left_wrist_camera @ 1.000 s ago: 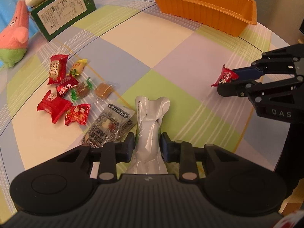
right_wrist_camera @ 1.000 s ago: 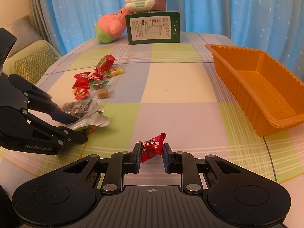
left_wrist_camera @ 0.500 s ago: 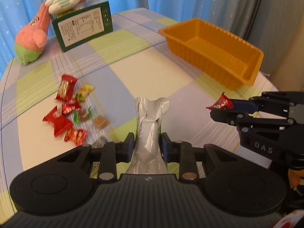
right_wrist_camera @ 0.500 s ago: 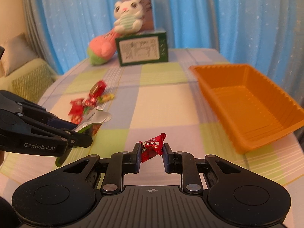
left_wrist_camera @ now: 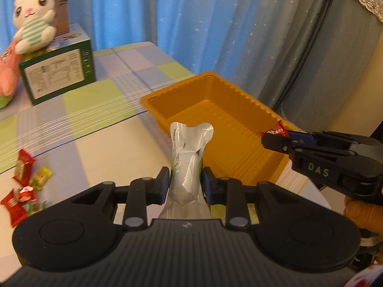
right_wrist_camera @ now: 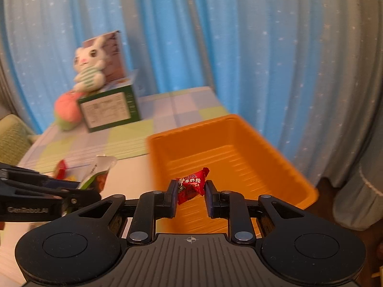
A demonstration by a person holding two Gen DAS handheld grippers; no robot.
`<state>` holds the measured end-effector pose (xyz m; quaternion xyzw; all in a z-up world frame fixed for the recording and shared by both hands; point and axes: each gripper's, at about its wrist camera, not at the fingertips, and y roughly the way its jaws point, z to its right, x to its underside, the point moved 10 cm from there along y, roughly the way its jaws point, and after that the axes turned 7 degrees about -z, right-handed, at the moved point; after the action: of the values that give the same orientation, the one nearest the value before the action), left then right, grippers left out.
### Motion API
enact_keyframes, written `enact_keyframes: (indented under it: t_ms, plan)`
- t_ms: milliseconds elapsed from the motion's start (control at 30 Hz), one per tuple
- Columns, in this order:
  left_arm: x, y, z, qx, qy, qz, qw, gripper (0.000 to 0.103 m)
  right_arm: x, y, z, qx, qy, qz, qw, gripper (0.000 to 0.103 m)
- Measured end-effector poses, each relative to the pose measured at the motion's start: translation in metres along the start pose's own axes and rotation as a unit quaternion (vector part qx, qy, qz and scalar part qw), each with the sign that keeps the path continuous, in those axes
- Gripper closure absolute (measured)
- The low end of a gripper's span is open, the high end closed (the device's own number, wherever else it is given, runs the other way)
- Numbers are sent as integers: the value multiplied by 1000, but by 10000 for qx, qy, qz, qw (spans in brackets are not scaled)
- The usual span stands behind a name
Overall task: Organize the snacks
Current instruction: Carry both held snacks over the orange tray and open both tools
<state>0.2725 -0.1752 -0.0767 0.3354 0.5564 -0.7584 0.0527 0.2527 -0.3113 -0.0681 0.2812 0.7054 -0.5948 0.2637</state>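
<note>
1. Red wrappers: loose candies (left_wrist_camera: 20,191) lie on the checked tablecloth (left_wrist_camera: 100,129) at far left of the left wrist view, well apart from the tray.
2. Green box (left_wrist_camera: 58,76) stands at the back left of the table, with a white bunny plush (left_wrist_camera: 33,26) on top and a pink plush (left_wrist_camera: 7,71) leaning beside it.
3. Left gripper (left_wrist_camera: 185,184): jaws narrow, clamped on a silver pouch (left_wrist_camera: 189,160). The pouch stands upright between the pads, its top edge in front of the tray's near left wall.
4. Orange tray (left_wrist_camera: 239,110) sits right of centre on the table, near the table's edge. No snack is visible on the part of its floor in view.
5. Right gripper (right_wrist_camera: 190,195): jaws narrow, pinching a red candy (right_wrist_camera: 191,185). In the right wrist view the candy hangs above the tray interior.
6. In the left wrist view the right gripper comes in from the right over the tray's right rim, and a hand (left_wrist_camera: 361,215) shows under it.
</note>
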Motion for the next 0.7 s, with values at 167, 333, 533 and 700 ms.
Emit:
enact_keyframes:
  t_ms: [167, 333, 533, 700]
  plan:
    - [-17, 23, 28, 111, -43, -40, 9999, 76, -1, 10, 38, 161, 2, -127, 9998, 79]
    - [-28, 44, 44, 148, -164, -94, 9997, 76, 2, 21, 59, 206, 68, -249, 9995, 79]
    - [-34, 63, 52, 103, -316, -139, 9993, 76, 4, 31, 70, 208, 99, -338, 9992, 79]
    - [-37, 74, 55, 75, -461, -153, 9988, 76, 7, 37, 75, 237, 148, -379, 9989, 79]
